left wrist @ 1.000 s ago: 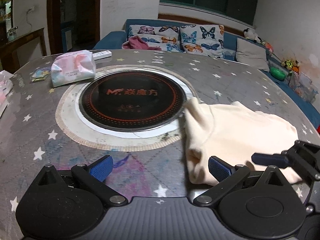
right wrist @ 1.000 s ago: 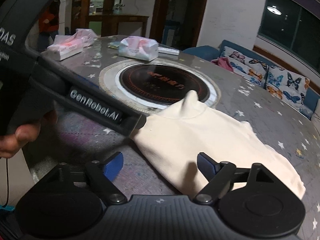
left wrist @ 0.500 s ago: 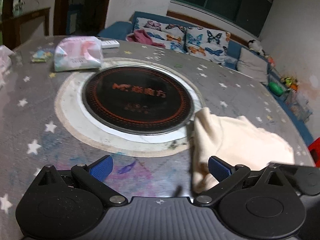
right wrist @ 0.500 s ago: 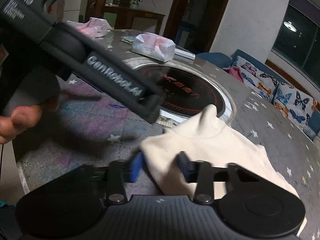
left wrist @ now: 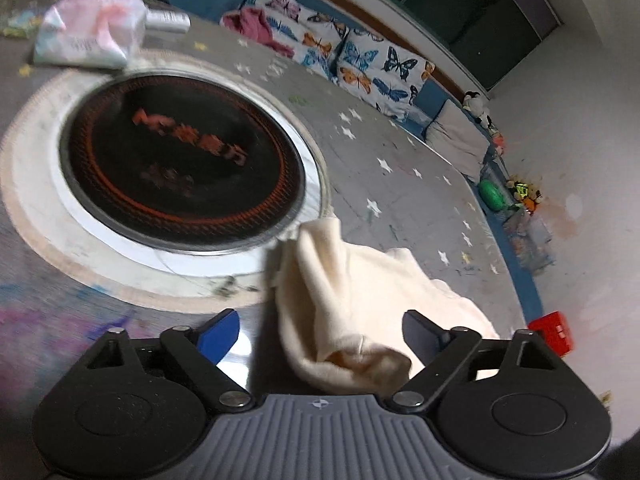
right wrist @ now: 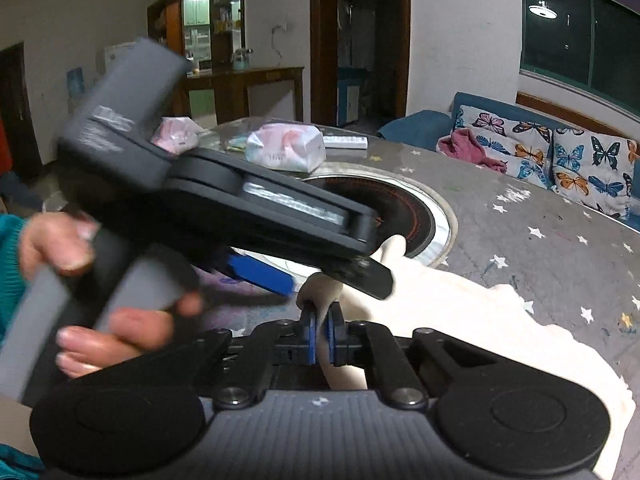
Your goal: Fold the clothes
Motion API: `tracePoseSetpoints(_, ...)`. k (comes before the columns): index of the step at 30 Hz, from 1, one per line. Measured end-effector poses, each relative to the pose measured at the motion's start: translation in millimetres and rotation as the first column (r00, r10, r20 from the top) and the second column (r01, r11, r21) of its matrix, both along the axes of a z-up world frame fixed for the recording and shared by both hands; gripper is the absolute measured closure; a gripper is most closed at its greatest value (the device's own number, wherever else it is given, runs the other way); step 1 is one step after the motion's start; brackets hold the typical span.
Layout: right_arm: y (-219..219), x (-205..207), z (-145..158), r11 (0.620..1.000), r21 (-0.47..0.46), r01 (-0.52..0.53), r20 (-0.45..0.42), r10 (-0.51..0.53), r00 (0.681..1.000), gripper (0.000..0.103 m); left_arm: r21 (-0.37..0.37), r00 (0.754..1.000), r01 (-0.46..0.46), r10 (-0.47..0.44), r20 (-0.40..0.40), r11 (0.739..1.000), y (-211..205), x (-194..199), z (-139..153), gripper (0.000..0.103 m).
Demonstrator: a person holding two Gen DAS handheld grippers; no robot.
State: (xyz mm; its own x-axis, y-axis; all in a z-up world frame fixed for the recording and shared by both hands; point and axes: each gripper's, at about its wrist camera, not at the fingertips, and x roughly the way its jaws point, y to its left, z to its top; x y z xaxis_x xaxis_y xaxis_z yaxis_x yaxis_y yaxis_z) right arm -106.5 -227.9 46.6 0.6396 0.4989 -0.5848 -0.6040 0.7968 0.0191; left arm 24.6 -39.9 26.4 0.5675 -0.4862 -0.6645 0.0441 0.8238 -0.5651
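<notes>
A cream garment (left wrist: pixel 352 300) lies bunched on the grey star-patterned table, right of the round black hotplate (left wrist: pixel 180 160). My left gripper (left wrist: pixel 320 334) is open, its blue pads either side of the garment's raised near fold. In the right wrist view my right gripper (right wrist: pixel 321 334) is shut on a pinched corner of the cream garment (right wrist: pixel 460 320). The left gripper's body (right wrist: pixel 240 216) crosses that view just above and left, held by a hand.
A pink tissue pack (left wrist: pixel 88 36) and a remote (left wrist: pixel 166 22) lie beyond the hotplate. A sofa with butterfly cushions (left wrist: pixel 360 60) runs behind the table. A red box (left wrist: pixel 554 332) sits off the table's right edge.
My right gripper closed on the garment's corner and lifted it. My left gripper swung right and tilted, so the raised fold now sits between its open pads.
</notes>
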Motion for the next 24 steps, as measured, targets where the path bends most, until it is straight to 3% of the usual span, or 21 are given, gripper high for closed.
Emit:
tracePoseSetpoints(5,-9.0,-10.6,2.0,0.999,0.028,-0.024,-0.006,0.025,1.0,0.098,-0.052,1.0,-0.01,0.008,-0.028,0.999,-4.6,2.8,-8.5,0.042)
tracePoseSetpoints(9,-12.0,-16.1,0.2,0.998,0.047,-0.04,-0.013,0.041,0.999,0.098,-0.089,0.998,-0.039,0.033,-0.062,0.995,-0.9,3.3,-17.5,0.078)
tracePoseSetpoints(16,-42.6,-15.5,1.6,0.995,0.103,0.018,-0.026,-0.016,1.0,0.087,-0.066,0.999,-0.034,0.032,-0.032,0.997,-2.8,-0.8,-19.2,0.084)
tracePoseSetpoints(21,-97.6,-10.1,1.1,0.973,0.107,0.206,-0.028,-0.204,0.978,0.083,-0.041,1.0,-0.028,0.027,-0.014,0.999,-6.3,-3.0,-18.5,0.084)
tracePoseSetpoints(24,-135.7,1.2,-6.1,0.935,0.089,0.343,-0.037,-0.341,0.939,0.079,-0.018,1.0,-0.025,0.025,0.003,1.0,-8.7,-3.8,-17.6,0.084)
